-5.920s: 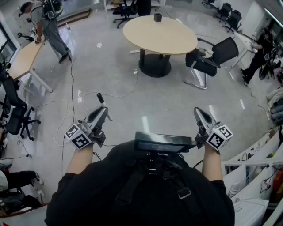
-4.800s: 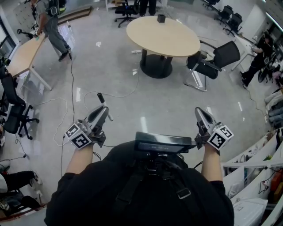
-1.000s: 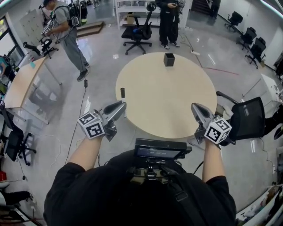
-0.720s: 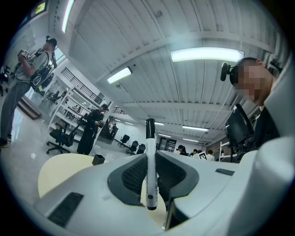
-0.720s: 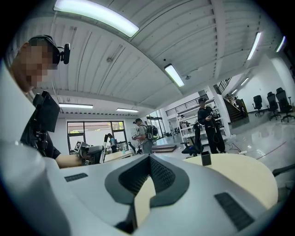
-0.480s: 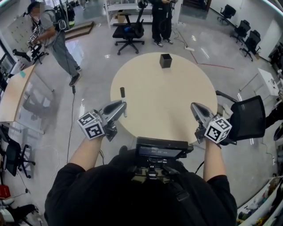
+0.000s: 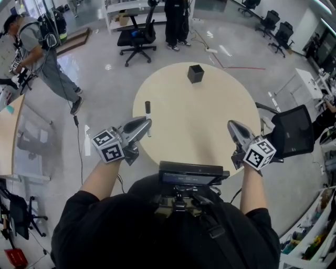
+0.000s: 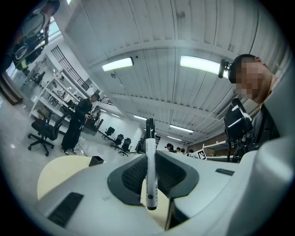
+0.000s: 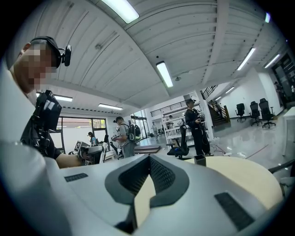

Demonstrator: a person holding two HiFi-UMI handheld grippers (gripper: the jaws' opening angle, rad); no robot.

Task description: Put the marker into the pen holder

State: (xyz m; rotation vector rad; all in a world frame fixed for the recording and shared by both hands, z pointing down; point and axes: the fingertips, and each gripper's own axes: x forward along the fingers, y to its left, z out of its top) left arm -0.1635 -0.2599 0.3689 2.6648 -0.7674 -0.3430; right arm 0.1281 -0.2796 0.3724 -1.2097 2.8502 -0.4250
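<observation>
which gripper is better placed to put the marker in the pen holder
Left: the left gripper clamps the marker; the right gripper is shut, empty. The pen holder stands near the table's far edge.

Premises present as an open-plan office workspace, evidenced by a round meeting table (image 7: 199, 118), wheeled office chairs (image 7: 134, 37), open shelving (image 7: 119, 7), polished floor (image 7: 100, 79) and ceiling strip lights (image 8: 118, 64).
</observation>
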